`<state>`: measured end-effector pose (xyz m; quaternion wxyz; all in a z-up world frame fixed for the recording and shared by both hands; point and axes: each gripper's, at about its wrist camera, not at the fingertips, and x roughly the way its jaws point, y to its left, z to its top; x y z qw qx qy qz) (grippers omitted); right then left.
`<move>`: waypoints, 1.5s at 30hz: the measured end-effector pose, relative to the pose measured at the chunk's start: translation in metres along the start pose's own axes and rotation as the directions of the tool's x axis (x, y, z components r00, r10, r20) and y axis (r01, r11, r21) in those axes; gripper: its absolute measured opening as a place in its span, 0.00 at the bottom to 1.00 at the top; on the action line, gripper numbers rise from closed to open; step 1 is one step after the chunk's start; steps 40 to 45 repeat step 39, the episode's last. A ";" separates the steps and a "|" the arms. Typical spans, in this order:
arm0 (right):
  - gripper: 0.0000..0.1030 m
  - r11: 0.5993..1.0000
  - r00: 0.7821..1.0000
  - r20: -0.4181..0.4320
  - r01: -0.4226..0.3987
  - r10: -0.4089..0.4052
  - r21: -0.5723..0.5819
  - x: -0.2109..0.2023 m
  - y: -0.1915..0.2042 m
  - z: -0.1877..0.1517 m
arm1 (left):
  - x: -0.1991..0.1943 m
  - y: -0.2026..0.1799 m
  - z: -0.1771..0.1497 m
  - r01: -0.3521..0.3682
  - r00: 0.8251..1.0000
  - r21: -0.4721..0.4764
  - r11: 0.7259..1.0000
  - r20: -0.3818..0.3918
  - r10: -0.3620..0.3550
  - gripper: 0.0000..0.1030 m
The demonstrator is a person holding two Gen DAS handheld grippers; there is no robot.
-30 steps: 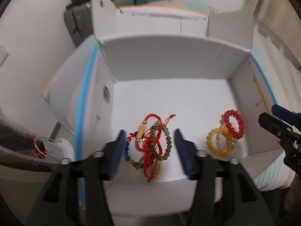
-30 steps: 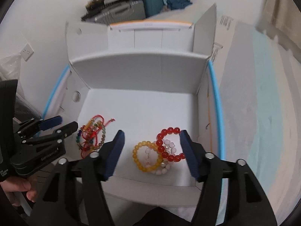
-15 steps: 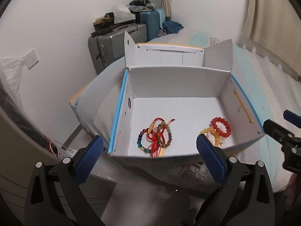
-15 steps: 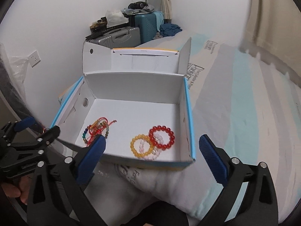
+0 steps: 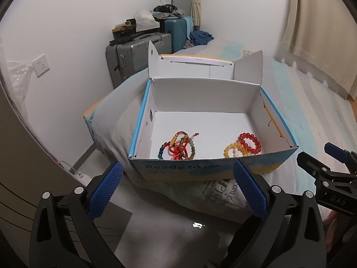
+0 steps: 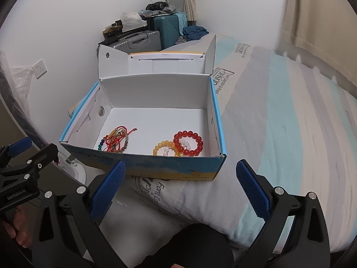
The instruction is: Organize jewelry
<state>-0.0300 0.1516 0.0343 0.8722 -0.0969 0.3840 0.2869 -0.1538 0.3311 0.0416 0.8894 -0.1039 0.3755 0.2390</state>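
Note:
An open white cardboard box (image 5: pixel 200 96) with blue outer walls sits on a bed; it also shows in the right wrist view (image 6: pixel 156 91). Inside at the left lies a tangle of red cord and mixed bead bracelets (image 5: pixel 178 146), seen also in the right wrist view (image 6: pixel 117 140). At the right lie a red bead bracelet (image 5: pixel 250 143), a yellow one (image 5: pixel 232 150) and a white one, seen again as red (image 6: pixel 188 143) and yellow (image 6: pixel 164 148). My left gripper (image 5: pixel 177 188) and right gripper (image 6: pixel 180 188) are both open and empty, held in front of the box.
The box rests on a pillow (image 6: pixel 178 198) on a striped bed (image 6: pixel 301 134). Grey suitcase (image 5: pixel 133 51) and teal suitcase (image 5: pixel 176 31) with clutter stand against the far wall. A curtain (image 5: pixel 323 29) hangs at the right. A wall socket (image 5: pixel 42 65) is at the left.
Both grippers have pulled back out of the box and opened wide. The bracelets stay where they lay.

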 end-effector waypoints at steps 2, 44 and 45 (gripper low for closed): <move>0.93 1.000 1.000 0.000 0.001 -0.001 0.000 0.000 0.000 0.000 | 0.001 0.001 0.000 0.005 1.000 -0.003 1.000 -0.005 -0.005 0.94; 0.93 1.000 1.000 -0.007 0.009 -0.009 0.000 0.005 -0.002 -0.002 | 0.005 -0.005 0.001 -0.005 1.000 0.000 1.000 -0.001 0.005 0.94; 0.93 1.000 1.000 -0.007 0.009 -0.009 0.000 0.005 -0.002 -0.002 | 0.005 -0.005 0.001 -0.005 1.000 0.000 1.000 -0.001 0.005 0.94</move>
